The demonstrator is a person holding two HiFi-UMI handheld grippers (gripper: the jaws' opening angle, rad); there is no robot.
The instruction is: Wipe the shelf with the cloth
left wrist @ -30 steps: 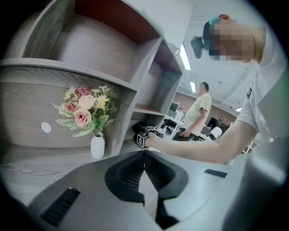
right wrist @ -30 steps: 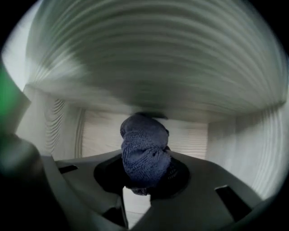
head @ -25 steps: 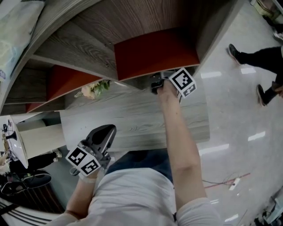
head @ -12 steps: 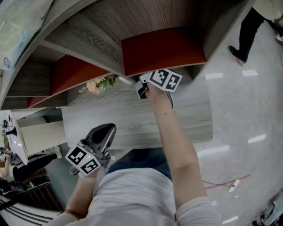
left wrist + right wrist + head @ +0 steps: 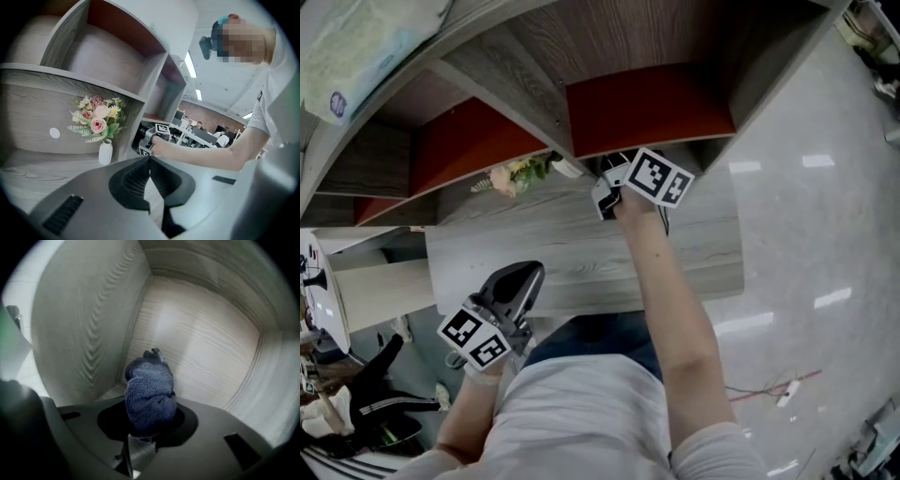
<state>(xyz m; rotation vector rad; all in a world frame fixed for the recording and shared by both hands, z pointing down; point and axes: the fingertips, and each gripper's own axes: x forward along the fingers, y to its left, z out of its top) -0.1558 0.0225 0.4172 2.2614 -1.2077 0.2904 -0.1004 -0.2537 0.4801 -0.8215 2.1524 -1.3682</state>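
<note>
My right gripper (image 5: pixel 607 194) was reached forward into an open compartment of the shelf (image 5: pixel 581 255), just below the red back panel (image 5: pixel 649 105) as the head view showed it; its jaws were clamped on the cloth (image 5: pixel 149 393) — a dark blue, bunched wad that stuck out past the jaw tips toward the corner where the compartment's side wall met its back wall; I could not tell from any view whether the cloth's tip was pressing on the wood or hanging just short of it. The compartment around it was pale grey wood grain on every side that I could see.

My left gripper (image 5: pixel 516 284) hung low, near my body and well apart from the right one, in front of the shelf's wide grey board; its jaws were pressed together with nothing between them. Looking along it, I saw a small white vase (image 5: pixel 105 153) of pink and cream flowers (image 5: pixel 96 119) standing upright in the compartment next to the one that held the right gripper, a vertical divider between them; my bare forearm (image 5: pixel 673 291) stretched from my shoulder out to the right gripper. Beside the shelf lay a glossy pale floor (image 5: pixel 811 234) — streaked with light reflections.
</note>
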